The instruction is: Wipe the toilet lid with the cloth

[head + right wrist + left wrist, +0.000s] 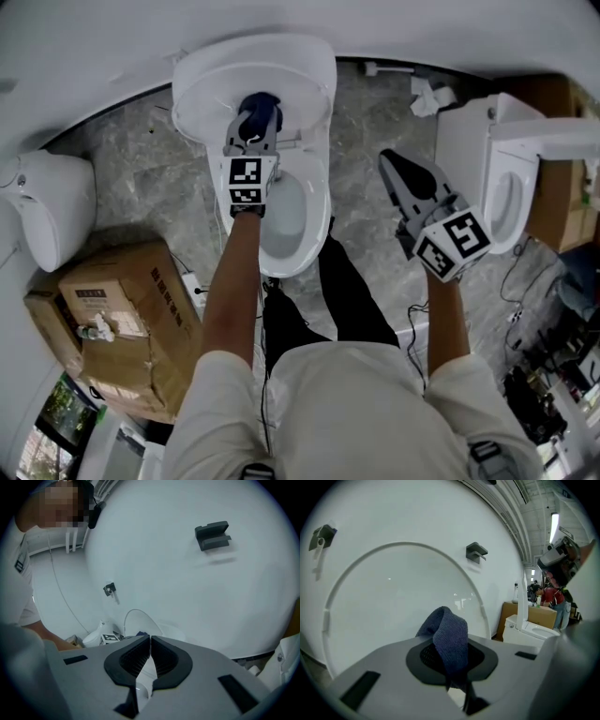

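The white toilet stands with its lid [211,80] raised against the wall, the bowl [286,220] open below it. My left gripper [251,122] is shut on a dark blue cloth [262,106], which lies against the lower middle of the lid's inner face. In the left gripper view the cloth [451,639] folds up from between the jaws, with the lid [389,597] close in front. My right gripper [387,161] hangs over the floor to the right of the toilet. Its jaws are shut with nothing between them [150,644].
A second toilet [497,178] stands at the right, and a white fixture [52,202] at the left. A torn cardboard box [122,319] sits at the left front. Crumpled paper [431,94] lies by the wall. Cables and clutter [553,375] fill the right edge.
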A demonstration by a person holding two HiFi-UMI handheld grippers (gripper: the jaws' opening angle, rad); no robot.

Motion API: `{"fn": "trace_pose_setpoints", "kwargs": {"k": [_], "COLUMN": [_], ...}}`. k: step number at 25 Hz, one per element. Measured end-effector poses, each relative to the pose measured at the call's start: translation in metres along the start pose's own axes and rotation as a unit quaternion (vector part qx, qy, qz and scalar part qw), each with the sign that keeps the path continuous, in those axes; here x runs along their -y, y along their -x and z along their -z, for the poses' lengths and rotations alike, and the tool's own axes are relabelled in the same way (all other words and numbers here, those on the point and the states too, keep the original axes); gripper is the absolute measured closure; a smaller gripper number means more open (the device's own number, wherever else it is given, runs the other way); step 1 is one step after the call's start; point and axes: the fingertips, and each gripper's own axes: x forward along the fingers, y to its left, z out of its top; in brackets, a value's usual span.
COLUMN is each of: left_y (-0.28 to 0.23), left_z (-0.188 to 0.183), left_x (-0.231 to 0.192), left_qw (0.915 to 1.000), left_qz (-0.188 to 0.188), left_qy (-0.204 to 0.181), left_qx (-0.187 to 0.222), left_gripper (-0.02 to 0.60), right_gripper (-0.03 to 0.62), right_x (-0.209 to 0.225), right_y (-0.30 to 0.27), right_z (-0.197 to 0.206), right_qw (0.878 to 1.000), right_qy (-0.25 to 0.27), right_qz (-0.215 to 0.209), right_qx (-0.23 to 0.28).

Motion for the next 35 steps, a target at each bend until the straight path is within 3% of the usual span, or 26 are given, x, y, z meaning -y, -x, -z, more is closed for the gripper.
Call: {"fn": "trace_pose_setpoints", "kwargs": {"k": [3,8,14,17,21,26,35], "left_y": [-0.013,-0.031,-0.052,-0.057,-0.047,-0.022,0.02], "left_z": [0.001,0.013,0.034,0.045,0.065,0.1,0.118], "left_x": [0.019,0.066,0.114,0.115,0.086,0.019,-0.062], "left_qw": [0.9999,0.9975,0.9929,0.9936,0.9955,0.9965,0.9974], "left_qz": [0.012,0.048,0.101,0.101,0.08,0.037,-0.017], "left_qy": [-0.005,-0.051,-0.062,-0.049,-0.043,-0.041,-0.038], "left_qx": [0.005,-0.001,-0.004,-0.007,-0.028,-0.062,-0.059], "left_gripper": [0.537,0.537,0.537,0.537,0.537,0.537,0.537], "right_gripper": [0.563,0.563,0.563,0.563,0.563,0.563,0.563], "right_x": [0.008,0.02,0.027,0.027,0.024,0.008,-0.013], "right_y": [0.009,0.023,0.022,0.023,0.02,0.002,-0.039], "right_z": [0.011,0.034,0.051,0.054,0.06,0.065,0.064], "right_qw": [1.0,0.999,0.999,0.999,0.998,0.998,0.999], "right_qy": [-0.006,-0.015,-0.025,-0.021,-0.022,-0.013,-0.009], "right_qz": [0.011,0.025,0.038,0.044,0.048,0.051,0.053], "right_qx": [-0.003,-0.016,-0.018,-0.018,-0.022,-0.019,-0.001]}}
